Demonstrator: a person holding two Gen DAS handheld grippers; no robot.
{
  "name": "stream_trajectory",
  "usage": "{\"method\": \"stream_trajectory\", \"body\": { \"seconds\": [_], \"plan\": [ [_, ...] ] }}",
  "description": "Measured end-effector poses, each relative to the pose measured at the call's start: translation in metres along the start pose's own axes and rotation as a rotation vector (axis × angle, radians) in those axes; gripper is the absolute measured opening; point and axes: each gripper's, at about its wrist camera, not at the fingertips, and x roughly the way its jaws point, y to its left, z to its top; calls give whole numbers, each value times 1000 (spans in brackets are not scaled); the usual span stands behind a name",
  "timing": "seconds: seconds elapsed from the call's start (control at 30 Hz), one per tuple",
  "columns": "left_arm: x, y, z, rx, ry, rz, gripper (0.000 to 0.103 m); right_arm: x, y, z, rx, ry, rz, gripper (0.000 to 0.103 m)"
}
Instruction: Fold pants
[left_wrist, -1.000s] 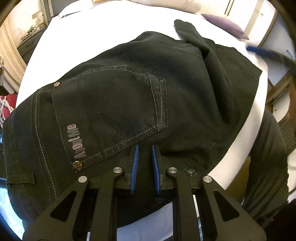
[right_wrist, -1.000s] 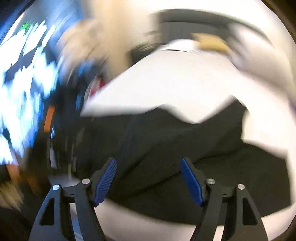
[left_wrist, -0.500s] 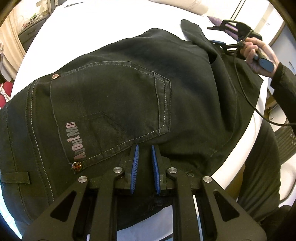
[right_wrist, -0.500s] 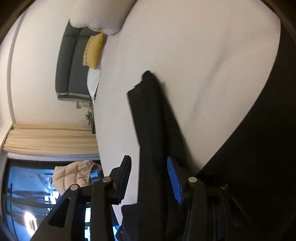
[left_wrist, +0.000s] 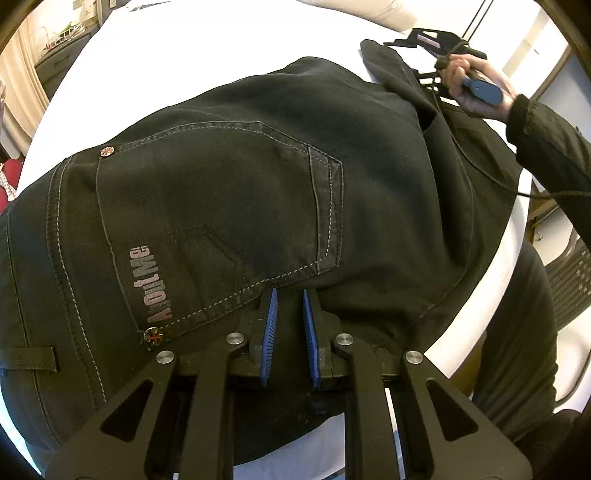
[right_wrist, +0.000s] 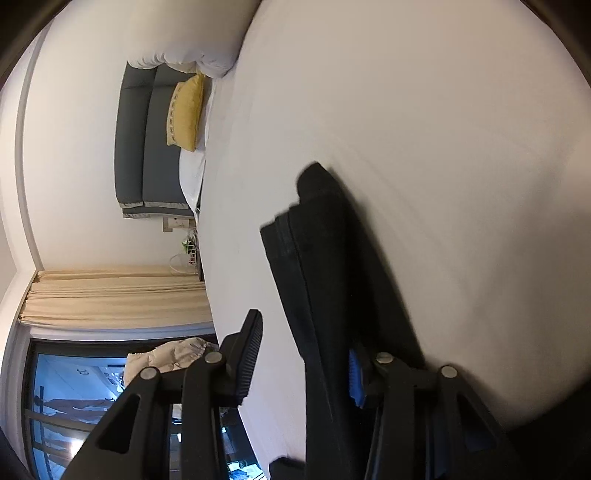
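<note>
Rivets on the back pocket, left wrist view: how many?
2. One rivet sits at the back pocket's far corner near the waistband; the other rivet is at its near corner, below the AboutMe print. Others may be hidden.

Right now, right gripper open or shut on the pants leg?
Open. The right gripper straddles the pants leg; a gap shows beside the left finger.
</note>
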Motion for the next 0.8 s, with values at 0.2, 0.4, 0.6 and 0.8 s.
{"method": "stream_trajectory", "body": {
  "seconds": [0.2,0.4,0.6,0.8],
  "plan": [
    [-1,0,-5,12,-2,11,14,-69,5,-4,-62,-162,12,5],
    [-1,-7,-7,29,-5,24,14,-204,-28,-39,-44,-400,73,5],
    [-1,-14,-10,31,-6,38,14,-274,-125,-87,121,-511,-26,5],
    [0,-23,-11,39,4,68,14,-282,-169,-108,200,-523,9,5]
  ]
}}
